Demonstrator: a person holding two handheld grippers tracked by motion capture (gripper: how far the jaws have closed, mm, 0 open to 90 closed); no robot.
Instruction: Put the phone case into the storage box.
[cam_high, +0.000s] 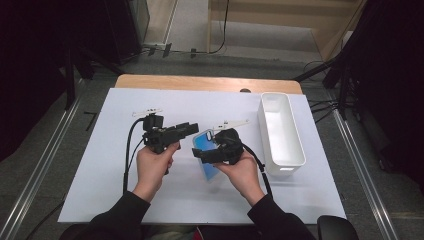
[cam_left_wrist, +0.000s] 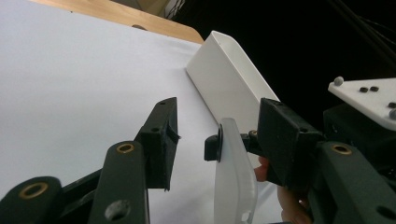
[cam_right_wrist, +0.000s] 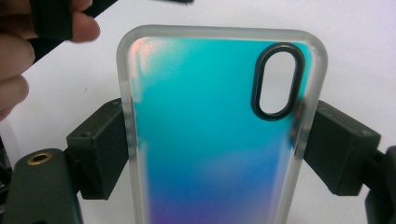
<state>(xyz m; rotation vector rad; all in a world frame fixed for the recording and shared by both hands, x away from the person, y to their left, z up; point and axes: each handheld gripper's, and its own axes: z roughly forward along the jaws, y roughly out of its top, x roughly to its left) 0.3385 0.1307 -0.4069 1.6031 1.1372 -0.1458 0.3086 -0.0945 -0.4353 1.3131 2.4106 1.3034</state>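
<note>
A phone case (cam_right_wrist: 210, 135) with a blue-to-teal back, frosted rim and black camera ring is clamped by its long sides in my right gripper (cam_right_wrist: 215, 149), which is shut on it. From above, the case (cam_high: 205, 141) hangs just over the white sheet at mid table, with the right gripper (cam_high: 206, 154) around it. My left gripper (cam_high: 192, 128) points right toward the case's upper end and is open. In the left gripper view the case (cam_left_wrist: 233, 177) stands edge-on between the spread jaws of the left gripper (cam_left_wrist: 219, 137), and neither pad presses on it.
A long white bin (cam_high: 261, 120) stands at the right of the white sheet (cam_high: 115, 175), and its wall (cam_left_wrist: 224, 79) rises beyond the left jaws. The wooden table edge (cam_high: 200, 82) runs along the back. Cables trail from both grippers toward the person.
</note>
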